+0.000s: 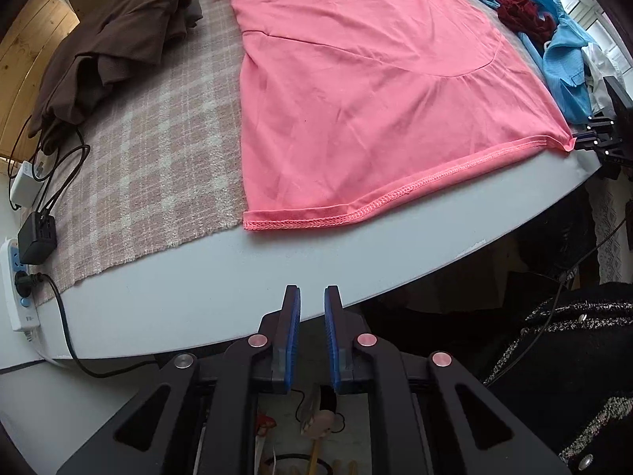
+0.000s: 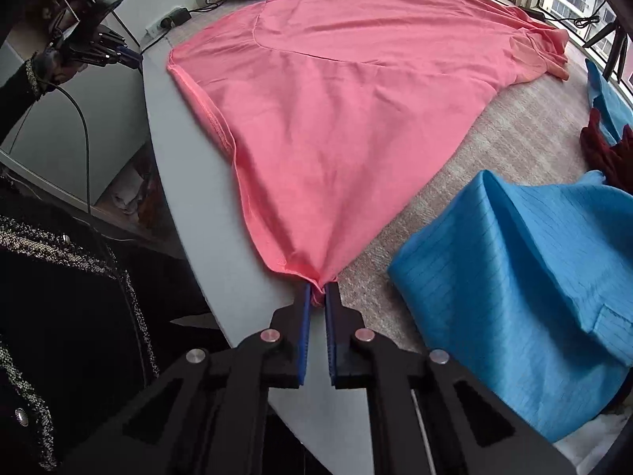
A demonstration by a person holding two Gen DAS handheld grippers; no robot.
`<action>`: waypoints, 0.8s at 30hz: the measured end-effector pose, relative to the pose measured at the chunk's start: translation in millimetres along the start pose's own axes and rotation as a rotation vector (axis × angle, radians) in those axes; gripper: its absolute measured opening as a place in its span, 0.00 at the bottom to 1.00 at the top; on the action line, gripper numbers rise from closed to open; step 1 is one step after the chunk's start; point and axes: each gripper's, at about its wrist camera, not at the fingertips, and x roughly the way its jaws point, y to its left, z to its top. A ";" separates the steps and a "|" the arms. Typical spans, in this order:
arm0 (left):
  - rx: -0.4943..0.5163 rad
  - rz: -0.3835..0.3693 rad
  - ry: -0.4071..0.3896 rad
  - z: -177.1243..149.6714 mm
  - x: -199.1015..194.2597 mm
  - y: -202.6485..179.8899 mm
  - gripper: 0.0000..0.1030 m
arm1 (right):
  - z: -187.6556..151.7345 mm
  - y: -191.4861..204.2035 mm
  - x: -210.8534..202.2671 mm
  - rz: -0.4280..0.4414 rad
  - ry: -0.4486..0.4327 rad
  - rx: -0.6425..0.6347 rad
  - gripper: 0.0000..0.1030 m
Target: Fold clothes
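- Pink shirt (image 2: 348, 111) lies spread flat on the plaid cloth (image 1: 158, 150) over the table (image 1: 190, 301); my right gripper (image 2: 316, 289) is clamped on its near hem corner.
- My left gripper (image 1: 312, 297) hangs off the table edge, jaws nearly together, gripping nothing, well short of the hem.
- I count one pink shirt, one blue garment (image 2: 514, 277), one brown garment (image 1: 114, 43).

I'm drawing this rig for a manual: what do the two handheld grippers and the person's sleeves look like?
Both the left gripper and the right gripper are matte black linkage frames with triangular cut-outs, round silver pivot pins and two straight fingers faced with ribbed blue pads. A black cable trails from the left one. The person wears a black knit sleeve trimmed in speckled black-and-white braid, with small silver buttons.
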 end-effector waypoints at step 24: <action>0.030 -0.002 -0.023 1.8 1.3 -4.3 0.17 | 3.0 15.0 -9.8 -0.051 -0.060 -0.017 0.06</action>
